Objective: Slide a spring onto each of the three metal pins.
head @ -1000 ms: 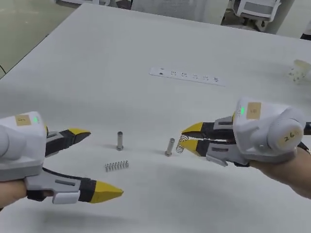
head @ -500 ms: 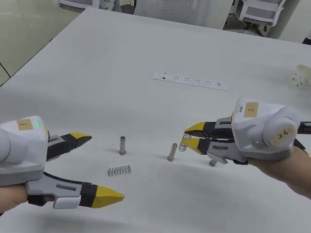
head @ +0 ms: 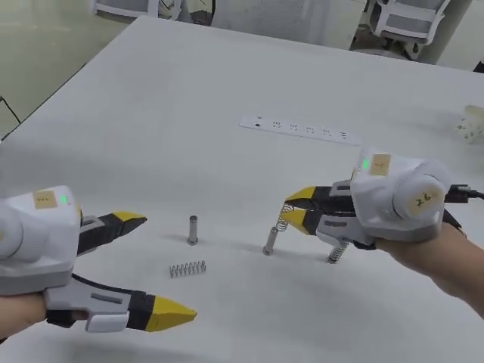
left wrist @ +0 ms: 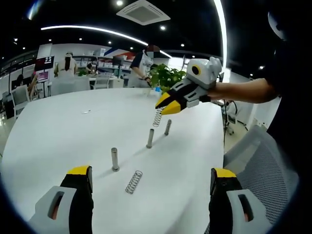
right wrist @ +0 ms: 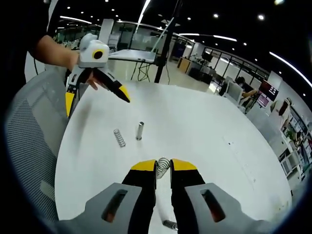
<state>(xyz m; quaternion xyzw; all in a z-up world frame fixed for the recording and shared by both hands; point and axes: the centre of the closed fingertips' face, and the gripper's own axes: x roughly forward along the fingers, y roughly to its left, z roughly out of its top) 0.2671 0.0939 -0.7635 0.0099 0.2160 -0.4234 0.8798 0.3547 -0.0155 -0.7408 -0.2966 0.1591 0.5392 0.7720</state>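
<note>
My left gripper (head: 168, 265) is nearest, jaws spread wide and holding nothing. Between its tips, a loose silver coil spring (head: 187, 268) lies flat on the white table (head: 151, 113). Just behind it, a bare grey metal pin (head: 193, 230) stands upright. To the right, my right gripper (head: 289, 212) has its jaws clenched on a second coil spring (head: 282, 221), just above the top of a second metal pin (head: 270, 240), which leans slightly. A third pin (head: 336, 252), wearing a spring, stands beneath that gripper. A white power strip (head: 299, 128) lies farthest back.
</note>
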